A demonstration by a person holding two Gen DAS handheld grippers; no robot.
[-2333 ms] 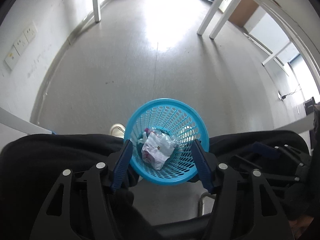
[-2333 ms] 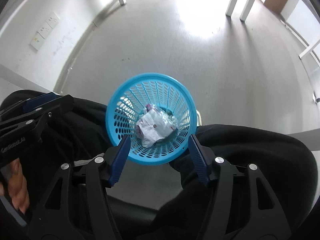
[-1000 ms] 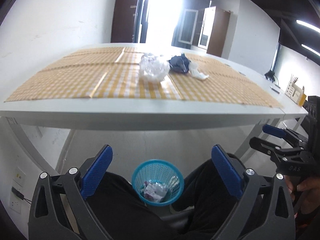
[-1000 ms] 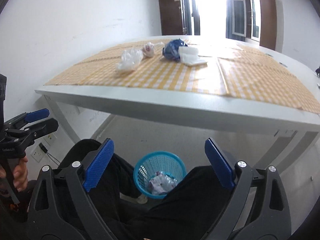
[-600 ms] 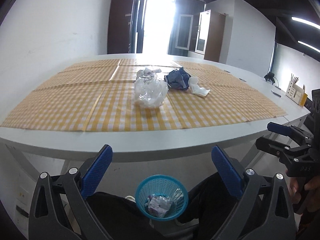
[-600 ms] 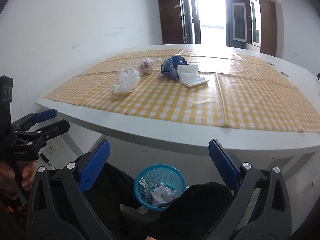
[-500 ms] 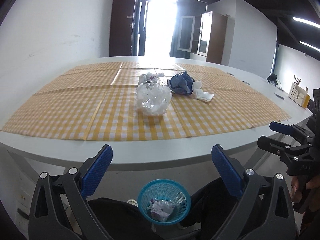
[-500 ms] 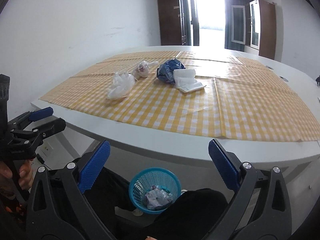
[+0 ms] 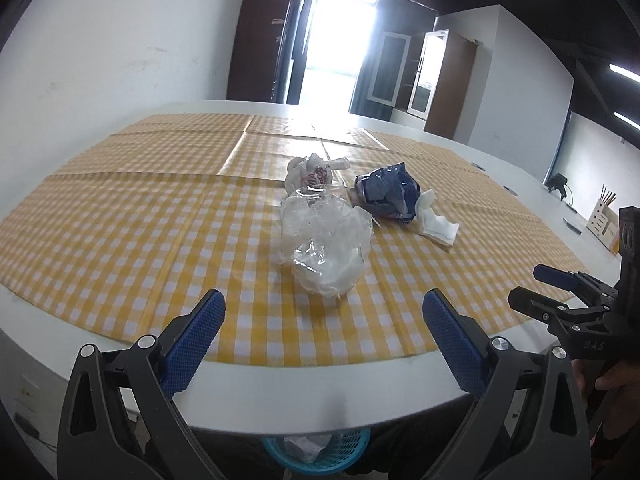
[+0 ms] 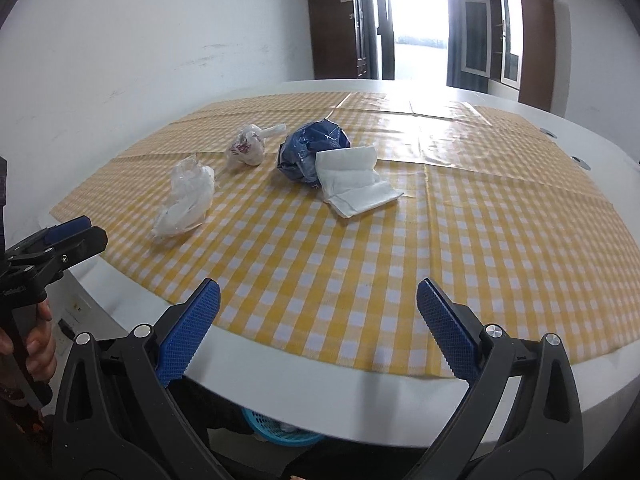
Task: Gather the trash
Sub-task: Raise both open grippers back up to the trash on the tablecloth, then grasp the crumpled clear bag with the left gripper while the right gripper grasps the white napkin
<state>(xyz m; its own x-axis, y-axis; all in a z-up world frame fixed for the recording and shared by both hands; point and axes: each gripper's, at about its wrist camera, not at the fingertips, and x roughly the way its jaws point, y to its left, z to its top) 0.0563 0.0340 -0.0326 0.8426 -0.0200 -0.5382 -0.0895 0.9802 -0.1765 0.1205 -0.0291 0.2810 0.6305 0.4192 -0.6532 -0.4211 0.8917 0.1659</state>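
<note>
Trash lies on a yellow checked tablecloth (image 9: pixel 140 224). A clear crumpled plastic bag (image 9: pixel 324 246) is nearest, and also shows in the right wrist view (image 10: pixel 186 196). Behind it are a small white printed bag (image 9: pixel 310 172) (image 10: pixel 248 148), a dark blue crumpled bag (image 9: pixel 388 194) (image 10: pixel 312 150) and a white tissue (image 9: pixel 436 222) (image 10: pixel 354 186). My left gripper (image 9: pixel 323 334) is open and empty, above the table's near edge, in front of the clear bag. My right gripper (image 10: pixel 318 326) is open and empty above the near edge. The blue bin (image 9: pixel 316 452) (image 10: pixel 276 430) peeks out under the table.
The white table (image 10: pixel 580 136) curves away to the right. A wooden holder (image 9: pixel 600 220) stands at its far right edge. The white wall (image 9: pixel 120 52) runs along the left. Dark cabinets and a bright doorway are at the back.
Both grippers have risen from below the table edge and come closer to the trash. The bin has dropped almost out of view beneath the table.
</note>
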